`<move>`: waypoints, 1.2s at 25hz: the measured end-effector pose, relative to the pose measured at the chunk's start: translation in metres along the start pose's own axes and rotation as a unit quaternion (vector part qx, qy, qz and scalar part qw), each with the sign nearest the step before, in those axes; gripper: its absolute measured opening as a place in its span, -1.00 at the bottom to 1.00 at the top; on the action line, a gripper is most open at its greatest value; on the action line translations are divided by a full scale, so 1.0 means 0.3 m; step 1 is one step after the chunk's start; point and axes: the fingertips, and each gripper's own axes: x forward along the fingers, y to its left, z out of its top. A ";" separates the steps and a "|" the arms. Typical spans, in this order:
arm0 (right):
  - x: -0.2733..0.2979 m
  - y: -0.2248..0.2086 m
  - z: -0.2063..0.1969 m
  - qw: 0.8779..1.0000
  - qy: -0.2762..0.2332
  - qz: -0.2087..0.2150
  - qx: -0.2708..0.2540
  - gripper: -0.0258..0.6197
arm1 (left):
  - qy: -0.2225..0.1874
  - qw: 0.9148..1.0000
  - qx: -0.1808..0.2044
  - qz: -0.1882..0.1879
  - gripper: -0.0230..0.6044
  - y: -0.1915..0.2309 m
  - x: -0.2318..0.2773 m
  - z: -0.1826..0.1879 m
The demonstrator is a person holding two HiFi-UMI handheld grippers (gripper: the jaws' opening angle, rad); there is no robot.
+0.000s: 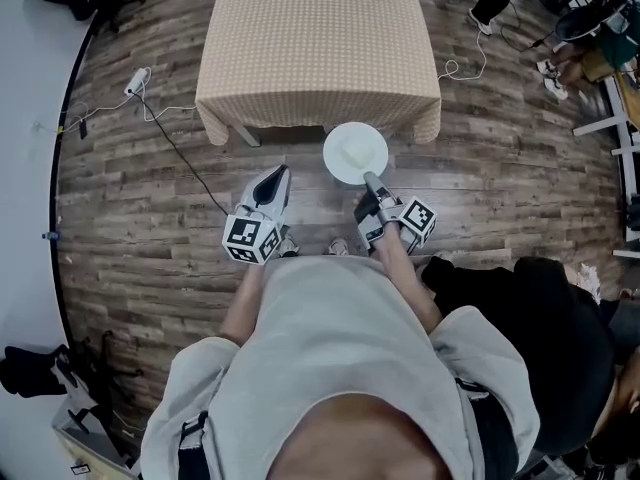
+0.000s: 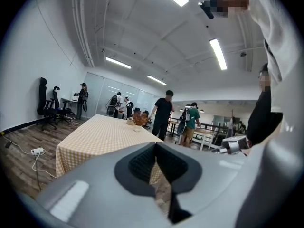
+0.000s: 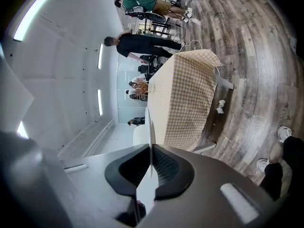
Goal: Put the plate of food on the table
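Checked right tongs (image 1: pixel 370 178) first: clamped on the near rim of the plate (image 1: pixel 355 153), thin white edge pinched between black ribbed pads (image 3: pixel 167 167), rim seen edge-on and upright in the right gripper view. Checked left tongs (image 1: pixel 281 174): closed too, tips together, nothing between them, carried beside the plate but apart from it. Placed the plate in the air, level, over the floor (image 1: pixel 500 168), just short of the near edge of the table (image 1: pixel 315 58), not over it yet. Judged pickup as done and delivery as roughly halfway. Counted as left: moving forward over the tabletop, lowering, letting go. Could not make out any food on the plate from above; looked plain, smooth, round and shallow, probably glazed or plastic, with a thin rim offering little to grab. Noted grey moulded shells on both tongs, hard and matte, plus a cube with black-and-white square markers (image 1: pixel 250 238) on each. Noted the table as rectangular, draped in a soft beige checked cloth (image 2: pixel 95 137) hanging loose over the sides, likely grippy enough to stop sliding. Spotted a small brownish thing (image 2: pixel 138 119) at the far end, too small to identify. Logged the floor as grey-brown wood-look planks, with a thin dark cable (image 1: pixel 185 158) and a white power strip (image 1: pixel 137 81) off to the left.
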 end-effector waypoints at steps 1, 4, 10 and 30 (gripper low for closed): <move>0.000 -0.003 0.012 1.000 0.003 -0.004 -0.001 -0.88 | 0.000 1.000 0.000 0.004 -0.90 -0.003 0.010 0.001; -0.010 -0.013 0.038 1.000 0.014 -0.004 -0.005 -0.88 | -0.002 1.000 0.000 0.015 -0.90 -0.021 0.018 -0.002; -0.026 -0.032 0.093 1.000 0.027 0.016 -0.005 -0.88 | 0.002 0.999 -0.001 0.037 -0.90 -0.060 0.013 -0.041; 0.029 -0.066 0.121 0.999 0.034 -0.003 -0.020 -0.87 | 0.011 1.000 -0.004 0.029 -0.90 -0.020 0.079 -0.090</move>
